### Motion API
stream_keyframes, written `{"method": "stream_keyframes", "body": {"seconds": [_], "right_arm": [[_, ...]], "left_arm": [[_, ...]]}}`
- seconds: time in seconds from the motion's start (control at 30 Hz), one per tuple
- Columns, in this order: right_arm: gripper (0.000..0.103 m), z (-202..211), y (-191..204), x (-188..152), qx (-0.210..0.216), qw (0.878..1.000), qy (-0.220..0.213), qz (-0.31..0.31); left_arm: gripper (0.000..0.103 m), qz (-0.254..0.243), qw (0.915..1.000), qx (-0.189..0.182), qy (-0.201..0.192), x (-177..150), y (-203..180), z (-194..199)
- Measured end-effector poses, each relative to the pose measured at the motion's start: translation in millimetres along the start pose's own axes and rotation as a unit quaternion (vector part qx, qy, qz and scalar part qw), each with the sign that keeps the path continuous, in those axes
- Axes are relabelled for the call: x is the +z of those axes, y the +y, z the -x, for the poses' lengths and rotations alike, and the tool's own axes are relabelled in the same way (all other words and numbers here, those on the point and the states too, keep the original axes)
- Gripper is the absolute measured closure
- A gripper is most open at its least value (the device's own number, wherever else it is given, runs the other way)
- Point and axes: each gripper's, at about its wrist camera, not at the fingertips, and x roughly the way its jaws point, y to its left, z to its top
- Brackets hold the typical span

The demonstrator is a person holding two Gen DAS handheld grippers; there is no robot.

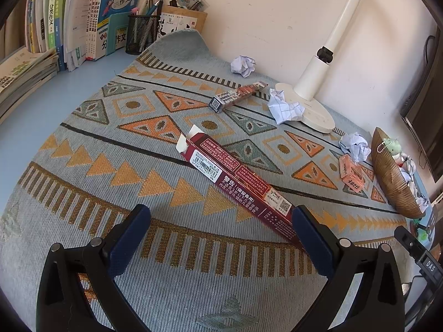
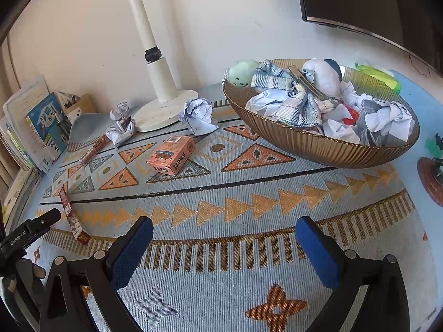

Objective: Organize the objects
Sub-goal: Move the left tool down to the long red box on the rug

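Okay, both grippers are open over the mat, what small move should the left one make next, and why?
Probably ease the left gripper rightward to centre on the long dark red box and close. The box's near end lies by the right-side finger, not between the open jaws. The bowl already holds crumpled paper.

You've got bright, even daylight in both views, no harsh glare. Soft shadows fall under the lamp base [image 1: 307, 110] and the basket [image 2: 318, 144]. Heavy fisheye bend w/ dark vignette at corners. Centre sharp; book spines [image 1: 52, 16] near the edge look slightly soft.
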Motion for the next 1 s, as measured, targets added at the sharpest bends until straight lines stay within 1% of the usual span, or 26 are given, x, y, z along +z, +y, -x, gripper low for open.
{"method": "stream_keyframes", "body": {"seconds": [0.27, 0.33, 0.43, 0.53, 0.67, 1.0], "right_arm": [[0.000, 0, 2, -1, -0.001, 1.000, 0.004, 0.002], [0.000, -2, 1, -1, 0.000, 1.000, 0.008, 0.000], [0.000, -5, 0, -1, 0.001, 1.000, 0.014, -0.004], [0.000, -7, 0, -1, 0.003, 1.000, 0.017, -0.003], [0.000, -8, 1, -1, 0.003, 1.000, 0.017, 0.000], [0.000, -11, 1, 0, 0.020, 0.999, 0.027, -0.001]], "left_arm": [[0.001, 0.001, 1.0000, 0.000, -0.001, -1, -1, 0], [0.001, 0.005, 1.0000, 0.005, -0.007, -1, 1, 2], [0.001, 0.013, 0.9998, 0.001, -0.013, -1, 4, 4], [0.001, 0.011, 0.9999, 0.002, -0.005, -1, 3, 2], [0.001, 0.011, 0.9998, -0.003, -0.014, -1, 3, 5], [0.001, 0.006, 1.0000, -0.006, 0.001, -1, -2, 1]]}}
